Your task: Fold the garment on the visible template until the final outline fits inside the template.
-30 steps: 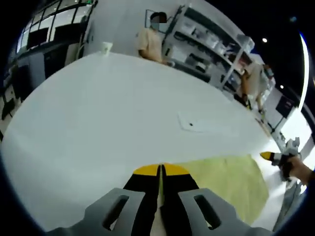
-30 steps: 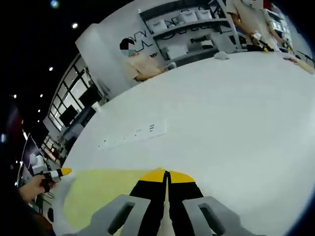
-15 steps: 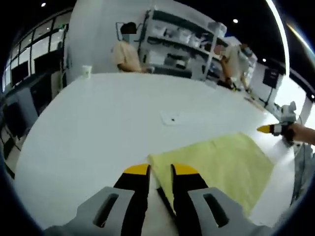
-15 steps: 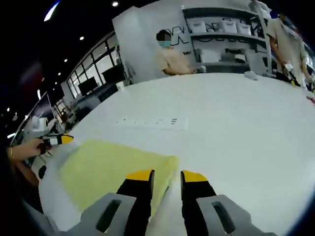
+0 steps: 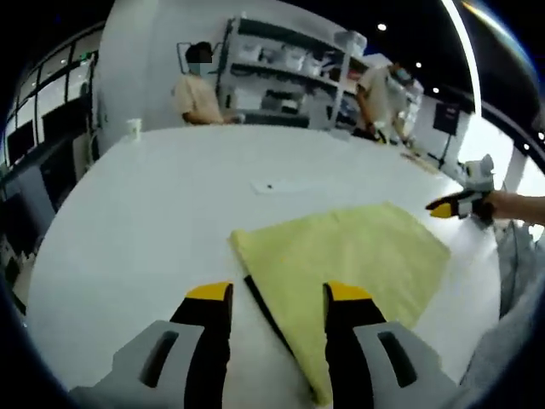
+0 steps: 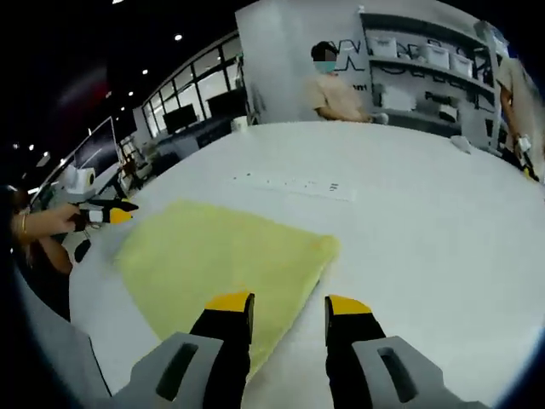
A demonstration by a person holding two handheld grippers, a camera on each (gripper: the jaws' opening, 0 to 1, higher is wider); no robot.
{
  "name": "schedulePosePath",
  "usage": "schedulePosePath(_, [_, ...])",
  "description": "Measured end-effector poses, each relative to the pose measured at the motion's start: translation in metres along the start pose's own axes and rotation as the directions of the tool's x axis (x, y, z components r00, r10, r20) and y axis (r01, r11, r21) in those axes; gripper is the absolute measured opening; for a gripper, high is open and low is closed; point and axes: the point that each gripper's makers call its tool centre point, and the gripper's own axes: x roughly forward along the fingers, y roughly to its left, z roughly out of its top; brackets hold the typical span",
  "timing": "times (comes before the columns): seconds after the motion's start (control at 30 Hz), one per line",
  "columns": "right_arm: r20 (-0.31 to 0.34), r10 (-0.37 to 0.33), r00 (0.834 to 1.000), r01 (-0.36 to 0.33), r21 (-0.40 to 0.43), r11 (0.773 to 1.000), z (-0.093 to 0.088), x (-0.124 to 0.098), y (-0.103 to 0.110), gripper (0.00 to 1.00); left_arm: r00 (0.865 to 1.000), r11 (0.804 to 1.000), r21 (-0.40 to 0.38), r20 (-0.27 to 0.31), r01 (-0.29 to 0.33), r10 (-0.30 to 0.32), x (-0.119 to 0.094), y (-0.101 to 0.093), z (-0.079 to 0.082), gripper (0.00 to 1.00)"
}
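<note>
Across the middle of the left gripper view a pale yellow folded cloth garment lies flat on the broad white tabletop, one corner pointing to the upper left of the frame and a thin black line running along its near left edge. At the bottom of that frame the left gripper rises on grey arms, its black, yellow-tipped jaws spread apart and holding nothing, the right jaw over the garment's near edge and the left jaw over bare table. At the right edge, the other gripper's yellow tip shows just past the cloth's far corner, with a hand behind it. At the lower centre of the right gripper view, the right gripper likewise has its jaws parted and empty, the left jaw above the garment's near edge and the right jaw over the tabletop. The garment fills the centre left of this frame, and at the far left a hand with a thin bracelet carries the left gripper level with the table, yellow tip pointing toward the cloth. Toward the top of both frames a person in a beige top stands at the table's far side before grey metal shelving, and a flat white strip lies on the table beyond the garment.
</note>
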Motion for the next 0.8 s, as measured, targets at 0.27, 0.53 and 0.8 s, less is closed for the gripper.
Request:
schedulePosePath(0.27, [-0.033, 0.04, 0.999, -0.041, -0.008, 0.999, -0.029, -0.013, 0.018, 0.26, 0.998, 0.998, -0.004, -0.009, 0.063, -0.063, -0.017, -0.026, -0.024, 0.38])
schedulePosePath(0.53, [-0.071, 0.067, 0.995, -0.068, -0.007, 0.998, -0.067, -0.032, 0.039, 0.29, 0.996, 0.997, -0.018, -0.057, 0.073, -0.074, -0.036, -0.034, -0.056, 0.42])
schedulePosePath(0.8, [-0.103, 0.101, 0.99, -0.101, 0.007, 0.995, -0.092, -0.045, 0.068, 0.25, 0.985, 0.993, -0.019, -0.124, 0.117, -0.118, -0.048, -0.058, -0.087, 0.37])
